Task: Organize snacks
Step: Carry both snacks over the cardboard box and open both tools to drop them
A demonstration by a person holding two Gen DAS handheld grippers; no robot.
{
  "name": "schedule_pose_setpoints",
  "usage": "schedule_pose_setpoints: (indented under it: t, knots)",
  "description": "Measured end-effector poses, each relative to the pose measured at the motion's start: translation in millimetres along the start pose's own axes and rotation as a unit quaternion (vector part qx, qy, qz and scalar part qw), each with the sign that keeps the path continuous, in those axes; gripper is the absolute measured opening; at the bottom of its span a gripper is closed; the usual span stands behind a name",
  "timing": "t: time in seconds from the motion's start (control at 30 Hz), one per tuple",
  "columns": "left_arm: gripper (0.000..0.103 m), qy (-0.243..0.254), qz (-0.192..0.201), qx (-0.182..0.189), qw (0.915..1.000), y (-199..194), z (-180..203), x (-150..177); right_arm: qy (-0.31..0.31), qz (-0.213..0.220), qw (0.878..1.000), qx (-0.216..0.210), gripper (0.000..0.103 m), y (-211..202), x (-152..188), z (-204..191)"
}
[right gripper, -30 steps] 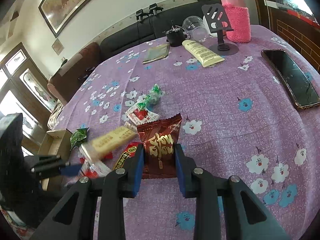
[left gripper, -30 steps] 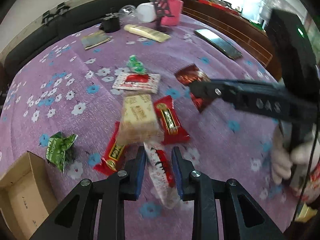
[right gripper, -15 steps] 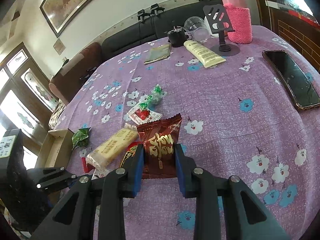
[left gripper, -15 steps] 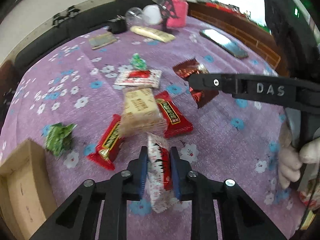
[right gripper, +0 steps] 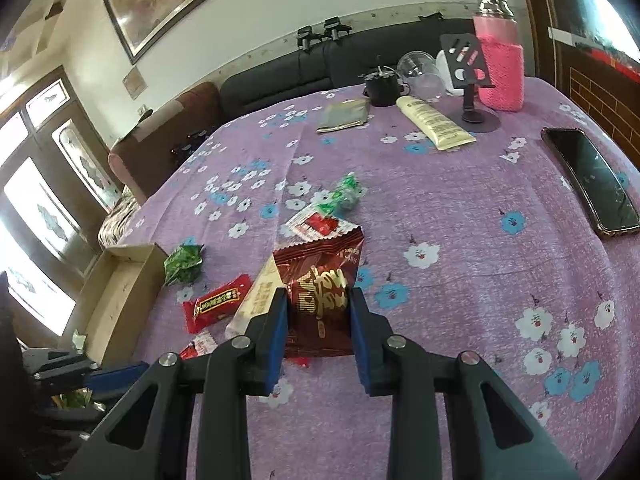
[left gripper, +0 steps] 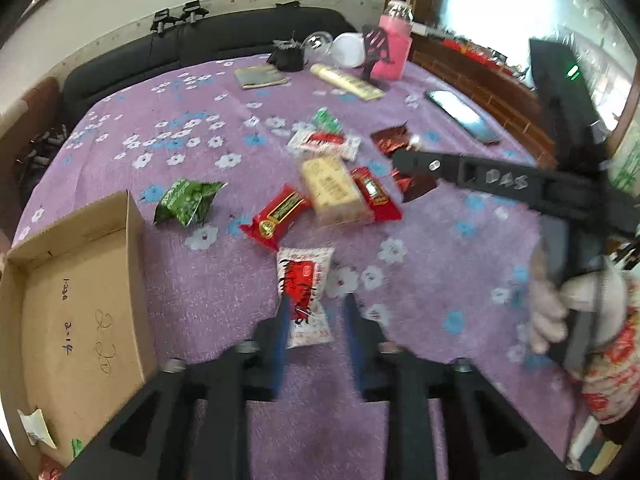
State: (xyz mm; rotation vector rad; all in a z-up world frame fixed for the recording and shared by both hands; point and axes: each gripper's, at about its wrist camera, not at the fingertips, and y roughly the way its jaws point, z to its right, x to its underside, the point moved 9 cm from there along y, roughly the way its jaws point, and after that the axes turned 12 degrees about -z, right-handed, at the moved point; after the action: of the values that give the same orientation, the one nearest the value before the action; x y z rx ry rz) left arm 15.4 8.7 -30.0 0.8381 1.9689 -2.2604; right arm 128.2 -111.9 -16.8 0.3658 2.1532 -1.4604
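Note:
Between the spread fingers of my left gripper (left gripper: pixel 316 320) lies a white-and-red snack packet (left gripper: pixel 306 292). The jaws are opening; the packet rests by the left finger, with a gap to the right one. My right gripper (right gripper: pixel 318 312) is shut on a dark red foil packet (right gripper: pixel 320 292), held just above the cloth. In the left wrist view the right gripper (left gripper: pixel 404 160) reaches in from the right. The open cardboard box (left gripper: pixel 80 320) sits at the table's near left edge.
Loose on the purple flowered cloth are a green packet (left gripper: pixel 186 200), two red bars (left gripper: pixel 278 216), a beige bar (left gripper: pixel 332 192) and another white-red packet (left gripper: pixel 324 144). A phone (right gripper: pixel 592 184), tube (right gripper: pixel 434 126), pink bottle (right gripper: pixel 500 68) and stand sit farther back. A gloved hand (left gripper: pixel 568 304) holds the right gripper.
My left gripper closed on the white-and-red packet, drew it back toward the box side, then spread its jaws off it. The right gripper kept its grip on the dark red packet.

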Motion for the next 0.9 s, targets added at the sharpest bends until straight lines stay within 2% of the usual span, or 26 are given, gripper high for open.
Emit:
schedule_pose_setpoints:
  t: [0.03, 0.07, 0.13, 0.2, 0.23, 0.27, 0.4, 0.57, 0.63, 0.73, 0.83, 0.9]
  knots:
    - [0.061, 0.006, -0.001, -0.02, 0.9998, 5.3, 0.4, -0.3, -0.002, 0.0, 1.0, -0.002, 0.028, -0.1, 0.5, -1.2]
    - [0.067, 0.016, -0.005, -0.037, 0.9992, 11.6, 2.3, -1.1, -0.004, 0.0, 1.0, -0.004, 0.028, -0.2, 0.7, -2.2]
    - [0.067, 0.034, -0.013, -0.055, 0.9978, 21.1, 7.6, -4.5, -0.004, -0.001, 1.0, -0.008, 0.028, -0.3, 0.5, -2.6]
    - [0.058, 0.045, -0.028, -0.068, 0.9963, 30.0, 12.3, -5.9, -0.003, -0.002, 1.0, -0.013, 0.028, 0.2, 0.4, -1.9]
    - [0.029, 0.037, -0.026, -0.054, 0.9975, 30.2, 14.6, -8.2, -0.002, -0.002, 1.0, -0.015, 0.028, 0.1, 0.4, -1.9]
    - [0.023, 0.029, -0.031, -0.038, 0.9984, 30.9, 16.6, -9.3, -0.002, -0.002, 1.0, -0.016, 0.028, -0.4, 0.3, -1.9]
    - [0.022, 0.018, -0.013, -0.03, 0.9993, 19.8, 19.0, -8.1, -0.006, 0.001, 1.0, -0.023, 0.028, -3.1, 0.4, -5.4]
    - [0.022, -0.047, 0.034, 0.009, 0.9983, -27.7, -3.8, 7.9, -0.016, 0.008, 0.999, -0.034, 0.028, -12.8, 1.1, -23.4]
    - [0.022, -0.083, 0.062, -0.008, 0.9946, -57.1, -31.7, 22.6, -0.036, 0.006, 0.998, -0.057, 0.028, -20.1, 1.7, -51.0]
    - [0.023, -0.142, 0.087, -0.031, 0.9855, -87.0, -79.5, 48.0, -0.094, -0.016, 0.99, -0.103, 0.029, -22.1, 7.6, -121.1]
    - [0.023, -0.221, 0.095, -0.048, 0.9695, -102.0, -137.8, 82.7, -0.163, -0.047, 0.975, -0.144, 0.029, -8.8, 17.7, -207.0]
    - [0.023, -0.256, 0.097, -0.064, 0.9596, -106.5, -167.5, 98.8, -0.196, -0.067, 0.965, -0.163, 0.029, 6.7, 30.5, -253.3]
